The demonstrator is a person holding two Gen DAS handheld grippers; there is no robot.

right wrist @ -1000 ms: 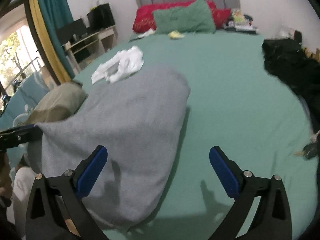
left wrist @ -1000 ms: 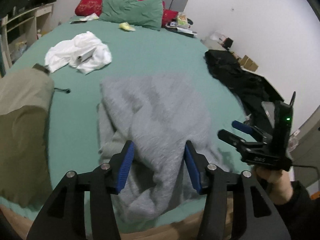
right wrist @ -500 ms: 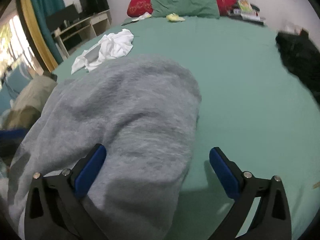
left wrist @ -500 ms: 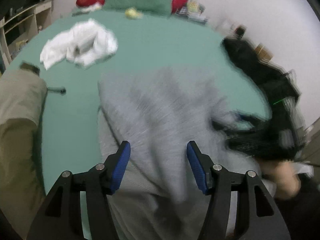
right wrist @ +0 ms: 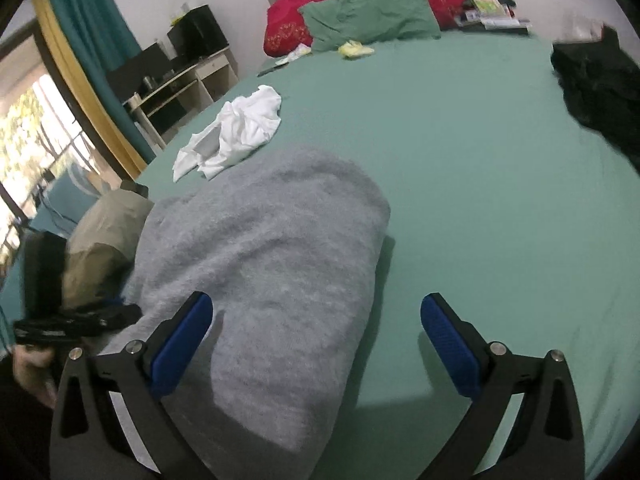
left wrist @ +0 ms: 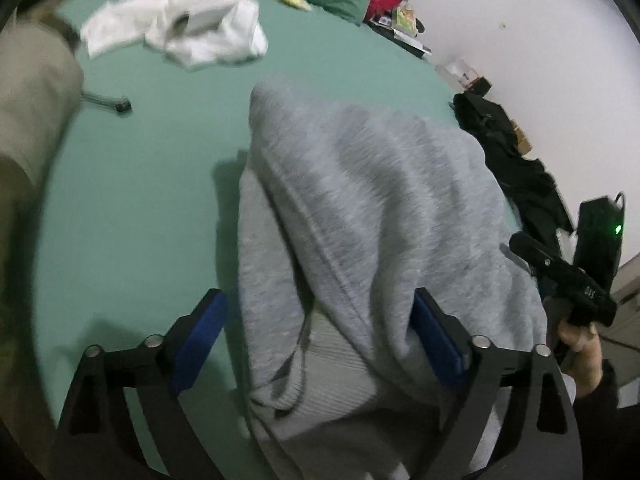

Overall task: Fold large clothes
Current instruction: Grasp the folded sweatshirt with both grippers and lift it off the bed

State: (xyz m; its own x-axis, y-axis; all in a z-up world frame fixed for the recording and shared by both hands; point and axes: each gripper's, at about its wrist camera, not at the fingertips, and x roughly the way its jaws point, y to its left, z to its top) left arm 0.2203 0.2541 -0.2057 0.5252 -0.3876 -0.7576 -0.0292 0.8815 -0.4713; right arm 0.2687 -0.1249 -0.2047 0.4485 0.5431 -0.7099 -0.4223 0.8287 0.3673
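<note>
A large grey sweatshirt (left wrist: 372, 208) lies bunched on the green bed sheet (left wrist: 132, 208); its ribbed hem sits near the front edge. My left gripper (left wrist: 320, 340) is open, its blue pads on either side of the hem fabric without pinching it. The sweatshirt also shows in the right wrist view (right wrist: 272, 264). My right gripper (right wrist: 316, 344) is open and empty, its left pad over the sweatshirt's right side, its right pad over bare sheet. The right gripper also shows at the right of the left wrist view (left wrist: 568, 280).
A white garment (right wrist: 236, 132) lies further back on the bed. A black garment (right wrist: 600, 96) lies at the right edge. An olive garment (left wrist: 28, 120) lies at the left. Red and green pillows (right wrist: 368, 16) are at the headboard. A small black cable end (left wrist: 120, 104) lies on the sheet.
Both grippers moved forward over the sweatshirt. The left gripper opened wider around the hem. The sweatshirt now lies flatter on the bed than a second ago.
</note>
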